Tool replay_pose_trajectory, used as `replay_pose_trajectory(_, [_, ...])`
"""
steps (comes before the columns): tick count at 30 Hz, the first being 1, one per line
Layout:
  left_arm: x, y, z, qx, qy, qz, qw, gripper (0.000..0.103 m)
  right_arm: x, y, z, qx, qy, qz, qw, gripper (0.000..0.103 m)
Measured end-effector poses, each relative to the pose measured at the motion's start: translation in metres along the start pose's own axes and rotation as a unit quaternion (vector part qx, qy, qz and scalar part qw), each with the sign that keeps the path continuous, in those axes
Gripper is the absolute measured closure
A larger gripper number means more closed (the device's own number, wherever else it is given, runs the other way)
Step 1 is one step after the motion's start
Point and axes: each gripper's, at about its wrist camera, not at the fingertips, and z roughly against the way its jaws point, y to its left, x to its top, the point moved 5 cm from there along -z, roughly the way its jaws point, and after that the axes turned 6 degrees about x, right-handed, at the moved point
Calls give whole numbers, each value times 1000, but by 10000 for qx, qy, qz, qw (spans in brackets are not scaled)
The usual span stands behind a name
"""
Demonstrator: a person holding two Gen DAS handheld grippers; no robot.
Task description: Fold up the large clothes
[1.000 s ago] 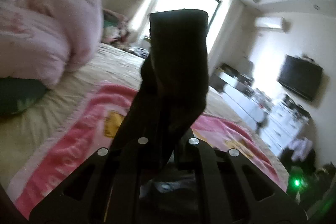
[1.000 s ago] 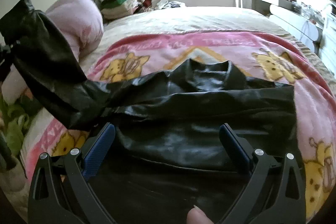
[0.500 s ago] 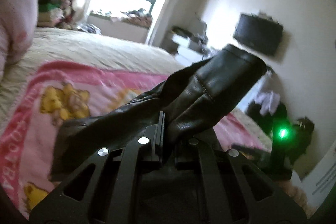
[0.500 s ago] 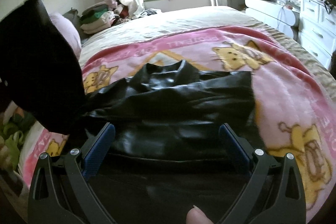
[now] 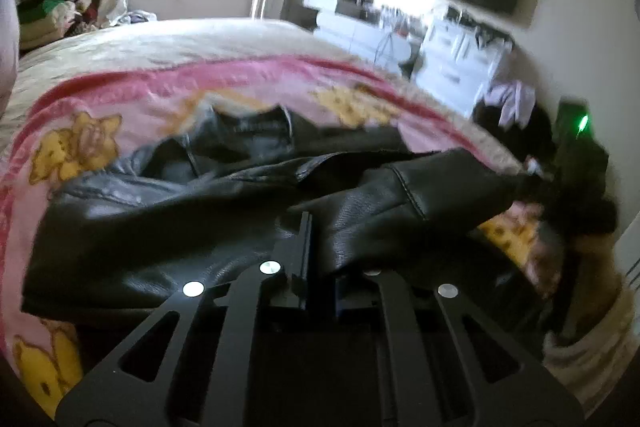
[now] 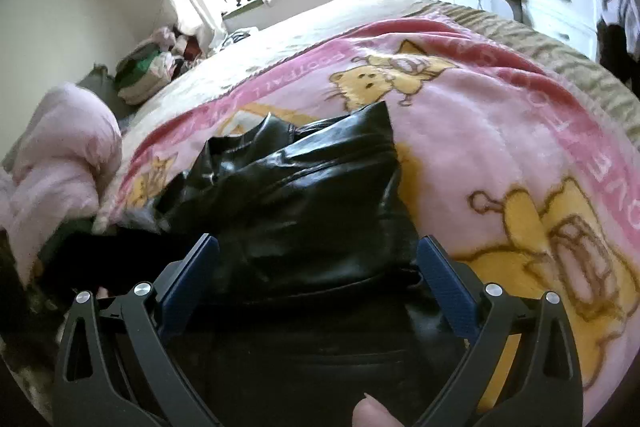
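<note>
Jacket [image 6: 304, 195] lay on bed's pink blanket [image 6: 500, 155]; left gripper [image 5: 320, 227] jaws clamped on sleeve [image 5: 400, 199], right gripper [image 6: 318, 259] jaws wide, empty, over hem; leather prob. heavy, slick, semi-stiff, so grip at seams/cuffs.

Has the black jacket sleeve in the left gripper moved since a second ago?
Yes. The sleeve, pinched in the left gripper, has come down from window height in the left wrist view and now lies across the jacket body.
</note>
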Motion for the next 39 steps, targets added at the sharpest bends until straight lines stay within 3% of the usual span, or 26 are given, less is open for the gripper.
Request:
replay_pose_trajectory(6, [-31, -12, -32, 353, 659, -369, 9965, 93, -4, -4, -5, 382, 219, -237, 9987, 4])
replay_pose_trajectory(11, [-46, -20, -37, 604, 879, -574, 9926, 66, -14, 9, -18, 934, 561, -374, 9933, 4])
replay_pose_trajectory(16, [-53, -23, -34, 818, 1059, -734, 9883, 52, -30, 27, -37, 1787, 1073, -848, 9744, 5])
replay_pose_trajectory(19, [-59, -29, -24, 510, 1116, -693, 9900, 13, -41, 36, -50, 2039, 1390, -1001, 9639, 18])
replay_pose_trajectory(21, [-68, -31, -15, 287, 1131, -610, 9913, 13, -47, 40, -56, 2087, 1516, -1082, 9601, 20])
replay_pose_trajectory(24, [-77, -29, -5, 233, 1213, -626, 9904, 13, -53, 43, -62, 2160, 1633, -1234, 9547, 26])
replay_pose_trajectory(27, [-67, -18, 7, 0, 1148, -318, 9929, 13, -55, 46, -66, 2180, 1644, -1350, 9525, 32])
replay_pose_trajectory(29, [-55, -9, 18, -84, 955, -165, 9953, 13, -54, 49, -69, 2161, 1621, -1361, 9532, 44])
replay_pose_trajectory(32, [-32, 26, 36, 293, 513, 114, 9982, 13, -47, 55, -71, 2037, 1497, -1148, 9607, 65])
replay_pose_trajectory(33, [-24, 47, 41, 497, 386, 330, 9975, 12, -45, 57, -70, 2038, 1424, -1044, 9630, 67])
replay_pose_trajectory(34, [-20, 64, 45, 641, 306, 529, 9961, 12, -39, 63, -67, 1996, 1294, -852, 9675, 84])
replay_pose_trajectory(37, [-9, 126, 53, 1233, 106, 1340, 9832, 9, -18, 86, -49, 1973, 870, -184, 9763, 87])
replay_pose_trajectory(39, [-5, 162, 57, 1435, 9, 1876, 9717, 9, -3, 101, -34, 1982, 601, 252, 9780, 89])
